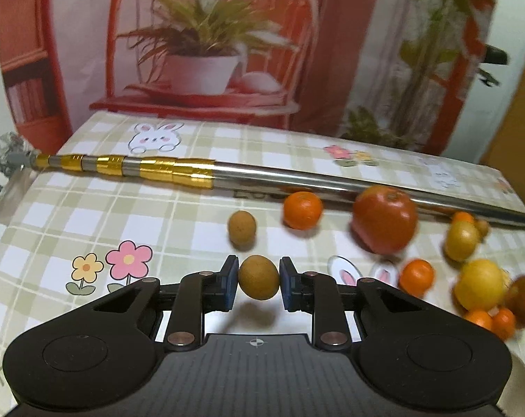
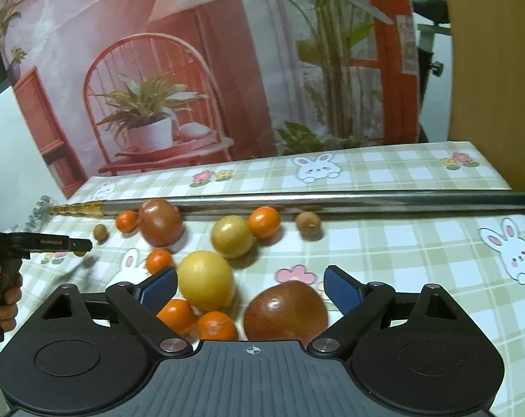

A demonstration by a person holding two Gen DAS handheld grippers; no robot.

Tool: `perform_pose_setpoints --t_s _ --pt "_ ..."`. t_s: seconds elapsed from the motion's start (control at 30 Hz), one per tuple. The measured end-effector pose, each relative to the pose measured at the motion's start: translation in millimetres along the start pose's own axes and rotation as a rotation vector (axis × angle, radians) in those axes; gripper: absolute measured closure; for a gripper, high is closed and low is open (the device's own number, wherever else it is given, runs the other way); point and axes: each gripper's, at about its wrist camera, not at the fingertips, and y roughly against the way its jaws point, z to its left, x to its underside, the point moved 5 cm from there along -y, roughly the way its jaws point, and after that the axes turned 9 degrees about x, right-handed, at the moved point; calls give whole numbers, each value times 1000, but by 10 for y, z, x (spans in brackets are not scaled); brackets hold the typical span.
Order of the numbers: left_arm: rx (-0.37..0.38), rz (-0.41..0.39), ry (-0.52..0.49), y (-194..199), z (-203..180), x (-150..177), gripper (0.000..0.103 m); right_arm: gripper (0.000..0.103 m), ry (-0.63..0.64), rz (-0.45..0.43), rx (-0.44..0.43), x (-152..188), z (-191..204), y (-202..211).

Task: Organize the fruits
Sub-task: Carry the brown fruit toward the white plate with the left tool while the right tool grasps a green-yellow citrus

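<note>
In the left wrist view my left gripper (image 1: 259,279) is shut on a small brown round fruit (image 1: 259,277), held just above the checked tablecloth (image 1: 88,215). A second brown fruit (image 1: 242,226) lies just beyond it. Further right lie a mandarin (image 1: 302,210), a red apple (image 1: 384,219) and a cluster of yellow and orange fruits (image 1: 481,288). My right gripper (image 2: 250,281) stands open over another pile. A red-brown apple (image 2: 286,312) lies between its fingers, untouched by the pads. A yellow lemon (image 2: 206,279) sits by the left finger (image 2: 160,286).
A long steel telescopic rod with gold sections (image 2: 331,199) lies across the table behind the fruit. More fruits rest against it: a dark red one (image 2: 161,221), a mandarin (image 2: 264,221) and a brown one (image 2: 308,224). A printed backdrop (image 2: 193,69) stands behind. A hand (image 2: 7,295) holds the left gripper.
</note>
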Motion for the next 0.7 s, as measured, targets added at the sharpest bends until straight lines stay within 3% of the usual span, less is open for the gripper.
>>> perform_pose_setpoints --t_s 0.3,0.47,0.7 --pt "49 -52 3 505 -185 171 76 20 72 59 -144 -67 438 -136" --pt "85 -83 -17 744 -354 296 76 31 199 117 -200 -13 836 -335" --pt "115 -117 -18 894 -482 412 76 42 281 218 -262 97 1234 -583"
